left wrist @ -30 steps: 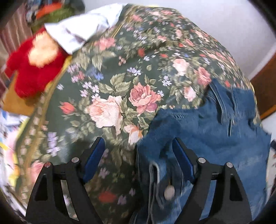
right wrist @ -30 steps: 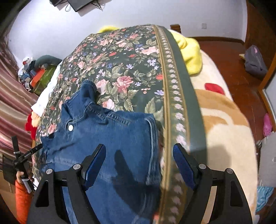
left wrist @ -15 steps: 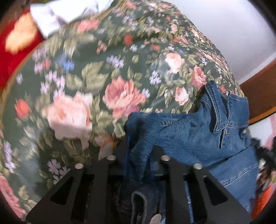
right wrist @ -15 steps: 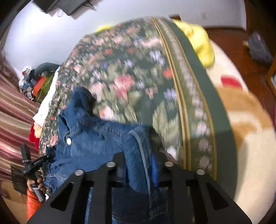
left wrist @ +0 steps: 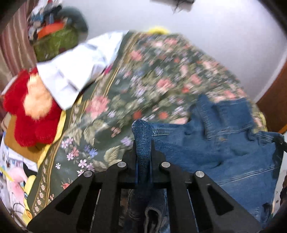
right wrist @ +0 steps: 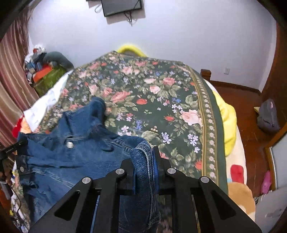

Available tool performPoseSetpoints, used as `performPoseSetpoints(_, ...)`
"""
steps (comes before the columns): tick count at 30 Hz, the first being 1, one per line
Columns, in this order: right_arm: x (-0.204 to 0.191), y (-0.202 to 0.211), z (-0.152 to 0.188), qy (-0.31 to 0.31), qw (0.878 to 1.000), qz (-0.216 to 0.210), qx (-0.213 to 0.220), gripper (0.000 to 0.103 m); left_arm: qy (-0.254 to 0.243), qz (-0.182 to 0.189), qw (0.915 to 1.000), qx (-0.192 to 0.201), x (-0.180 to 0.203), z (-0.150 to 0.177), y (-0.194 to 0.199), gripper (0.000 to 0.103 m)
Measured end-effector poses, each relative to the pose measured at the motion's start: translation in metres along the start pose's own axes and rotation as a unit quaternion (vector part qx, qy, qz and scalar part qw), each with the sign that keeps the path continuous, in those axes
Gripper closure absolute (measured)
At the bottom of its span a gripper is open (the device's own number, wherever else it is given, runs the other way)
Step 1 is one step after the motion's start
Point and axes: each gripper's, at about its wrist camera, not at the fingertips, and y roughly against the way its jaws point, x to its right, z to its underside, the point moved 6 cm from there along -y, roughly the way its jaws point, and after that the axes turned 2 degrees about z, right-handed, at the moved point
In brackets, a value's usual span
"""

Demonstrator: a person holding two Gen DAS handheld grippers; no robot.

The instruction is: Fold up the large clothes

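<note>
Jacket [right wrist: 75, 157] — floral bedspread [right wrist: 152, 100] beneath

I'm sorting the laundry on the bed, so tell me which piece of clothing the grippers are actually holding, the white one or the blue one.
The blue denim jacket: the left gripper and the right gripper each pinch a fold of it. The white garment lies untouched at the bed's far left edge.

Right tool [right wrist: 145, 159] is clamped on a fold of the denim jacket [right wrist: 75, 152], cloth bunched between its jaws. The jacket spreads left of the tool across the floral bedspread [right wrist: 148, 100]; its collar points toward the wall-mounted screen [right wrist: 122, 6] above the bed.
</note>
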Motion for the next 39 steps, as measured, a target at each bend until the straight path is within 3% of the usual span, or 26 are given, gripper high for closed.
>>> performPoseSetpoints(4,0.011,-0.041,0.02,0.018,0.998,0.039,-0.041,0.09,0.011,-0.015,0.9992,-0.035,-0.023,0.015,-0.038,0.087)
performPoseSetpoints(6,0.016,-0.058,0.032,0.028,0.997,0.041,-0.065,0.087,0.002,-0.033,0.9984,-0.046,-0.032,0.021,-0.053,0.07)
performPoseSetpoints(8,0.017,-0.062,0.036,0.04,0.997,0.046,-0.056,0.082,-0.003,-0.036,0.9982,-0.048,-0.034,0.025,-0.059,0.065)
performPoseSetpoints(10,0.019,-0.06,0.037,0.063,0.992,0.098,-0.04,0.056,-0.003,-0.032,0.9984,-0.047,-0.036,0.025,-0.061,0.064)
performPoseSetpoints(11,0.022,-0.059,0.037,0.074,0.988,0.129,-0.033,0.031,0.0,-0.032,0.9984,-0.047,-0.036,0.025,-0.061,0.063)
performPoseSetpoints(12,0.024,-0.059,0.036,0.084,0.985,0.146,-0.024,0.025,-0.003,-0.035,0.9983,-0.047,-0.036,0.026,-0.06,0.063)
performPoseSetpoints(14,0.029,-0.059,0.038,0.076,0.988,0.129,-0.028,0.025,-0.012,-0.044,0.9978,-0.048,-0.033,0.024,-0.062,0.061)
performPoseSetpoints(17,0.036,-0.053,0.039,0.044,0.993,0.102,-0.048,0.025,-0.021,-0.073,0.9962,-0.041,-0.034,0.022,-0.057,0.046)
performPoseSetpoints(19,0.035,-0.039,0.04,0.037,0.994,0.092,-0.048,0.025,-0.017,-0.081,0.9959,-0.035,-0.036,0.022,-0.048,0.044)
performPoseSetpoints(23,0.026,-0.004,0.037,0.046,0.995,0.078,-0.031,0.025,-0.004,-0.065,0.9974,-0.032,-0.034,0.028,-0.02,0.044)
performPoseSetpoints(35,-0.016,0.16,0.042,0.05,0.996,0.0,0.067,0.025,-0.078,-0.029,0.9939,0.073,0.018,0.043,0.137,0.044)
performPoseSetpoints(39,-0.031,0.202,0.056,0.054,0.995,-0.026,0.083,0.024,-0.09,0.004,0.993,0.076,0.028,0.063,0.174,0.042)
